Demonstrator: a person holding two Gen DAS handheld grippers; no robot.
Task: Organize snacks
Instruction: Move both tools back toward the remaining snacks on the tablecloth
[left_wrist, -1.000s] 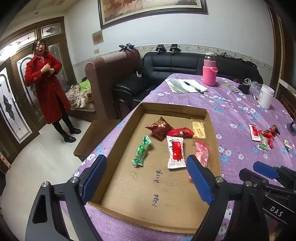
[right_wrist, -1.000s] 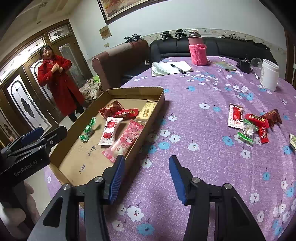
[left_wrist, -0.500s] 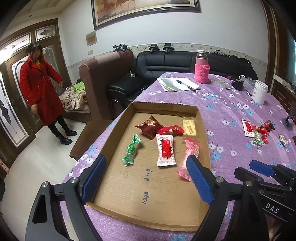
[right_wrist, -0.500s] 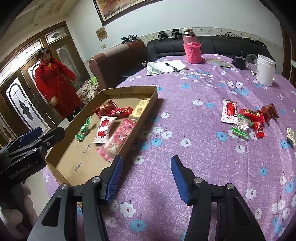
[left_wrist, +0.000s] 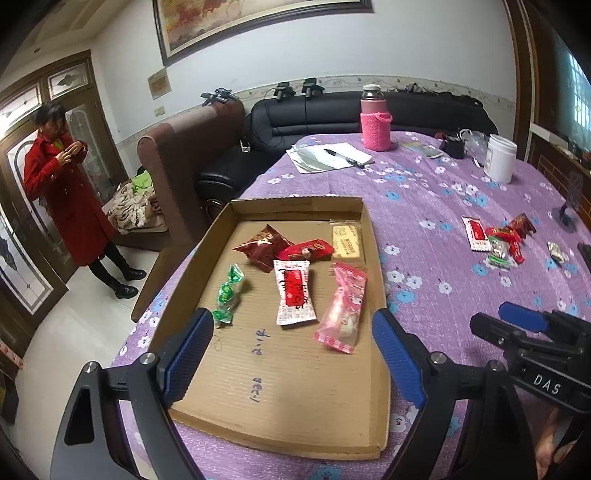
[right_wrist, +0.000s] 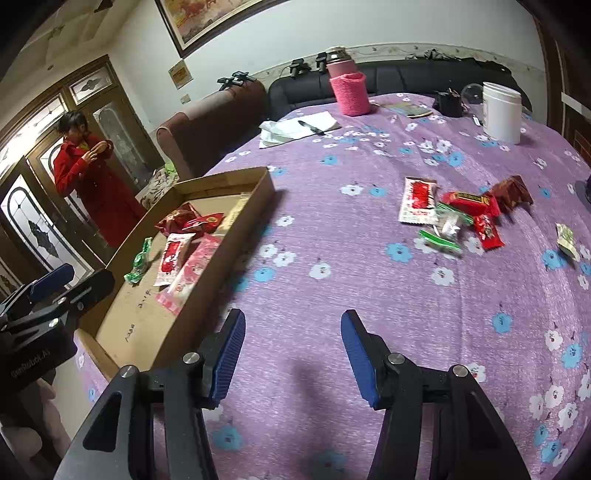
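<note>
In the left wrist view, the left tool (left_wrist: 291, 354) is seen wide open and empty, hovering over the near end of the cardboard tray (left_wrist: 376, 258) at the frame's centre. Six snacks lie inside: a green twist candy (left_wrist: 227, 295), a white-and-red packet (left_wrist: 294, 297), a pink packet (left_wrist: 343, 308), a dark red pouch (left_wrist: 263, 245), a red wrapper (left_wrist: 308, 250) and a yellow bar (left_wrist: 346, 242). A loose snack pile (left_wrist: 496, 240) is visible on the purple tablecloth (left_wrist: 424, 206) at the right, well apart from the tray.

In the right wrist view, the right tool (right_wrist: 293, 350) is likewise held open with nothing between its blue pads, above bare cloth at lower centre. The loose pile (right_wrist: 458, 218) lies at upper right, with a stray green-white wrapper (right_wrist: 567, 240) near the right edge.

Trouble is judged most likely at the pile: the wrappers overlap and touch, so two could be pinched together, or a thin flat packet could slip from the pads. The cloth could also be caught and dragged, scattering neighbours.
</note>
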